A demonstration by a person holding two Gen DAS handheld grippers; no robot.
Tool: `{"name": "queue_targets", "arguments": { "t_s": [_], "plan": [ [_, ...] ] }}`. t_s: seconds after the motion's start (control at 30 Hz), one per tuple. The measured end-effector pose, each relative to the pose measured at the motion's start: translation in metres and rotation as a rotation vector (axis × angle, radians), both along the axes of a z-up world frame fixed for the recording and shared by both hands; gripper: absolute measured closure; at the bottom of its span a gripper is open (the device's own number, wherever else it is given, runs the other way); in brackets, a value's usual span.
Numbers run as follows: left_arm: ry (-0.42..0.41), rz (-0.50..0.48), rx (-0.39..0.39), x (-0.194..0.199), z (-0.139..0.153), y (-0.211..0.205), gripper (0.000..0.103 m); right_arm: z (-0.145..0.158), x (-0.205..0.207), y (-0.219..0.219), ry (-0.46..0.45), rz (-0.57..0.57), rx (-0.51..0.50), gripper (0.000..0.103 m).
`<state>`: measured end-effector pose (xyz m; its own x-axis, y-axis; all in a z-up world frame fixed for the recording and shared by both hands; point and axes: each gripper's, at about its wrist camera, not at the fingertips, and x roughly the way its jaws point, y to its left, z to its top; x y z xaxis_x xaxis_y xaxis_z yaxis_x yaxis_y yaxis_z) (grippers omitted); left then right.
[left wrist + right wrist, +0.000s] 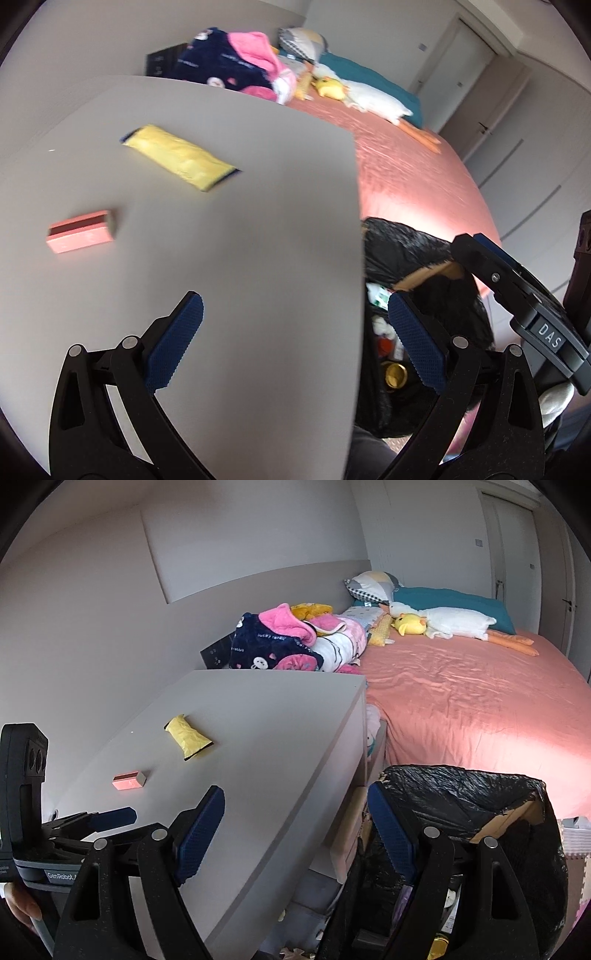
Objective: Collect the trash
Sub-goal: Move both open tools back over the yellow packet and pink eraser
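We see a grey bedside cabinet (pixel 280 716) standing against the edge of a bed with a pink cover (pixel 461 701), and two bits of rubbish lie on its top: a crumpled yellow wrapper (pixel 179 157) toward the far side and a small pink box (pixel 82 232) nearer to us, the two well apart from each other. In the left wrist view the left gripper (pixel 295 339) hangs over the near right part of the cabinet top with its blue-padded tongs spread wide and nothing between them; one pad is above the grey surface, the other past the cabinet's edge, over the bin. The right gripper (pixel 295 834) likewise has its tongs apart and empty, straddling the cabinet's front corner, with the left gripper showing at the lower left of its view. Just beside the cabinet, between it and the bed, stands a cardboard box lined with a black bag (pixel 480 805), and some rubbish already lies inside, though we cannot make out what it is. On the bed, a heap of pink and navy blankets (pixel 288 642) sits by the cabinet's far edge, and a white plush goose (pixel 454 622) lies near the pillows.
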<state>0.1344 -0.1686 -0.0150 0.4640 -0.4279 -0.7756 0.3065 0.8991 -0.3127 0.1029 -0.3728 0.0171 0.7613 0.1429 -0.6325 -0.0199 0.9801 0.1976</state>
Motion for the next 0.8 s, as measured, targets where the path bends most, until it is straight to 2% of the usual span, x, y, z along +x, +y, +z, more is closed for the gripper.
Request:
{"name": "queue_targets", "arguments": {
  "t_s": [0.43,0.8],
  "plan": [
    [-0.021,0.168,0.061,0.015,-0.01,0.072,0.006,-0.011,0.037,0.056,0.033,0.11,-0.029,0.023],
    [-0.033,0.256,0.189,0.043,-0.018,0.103,0.006,-0.022,0.075,0.088,0.072,0.193,-0.041,0.023]
  ]
}}
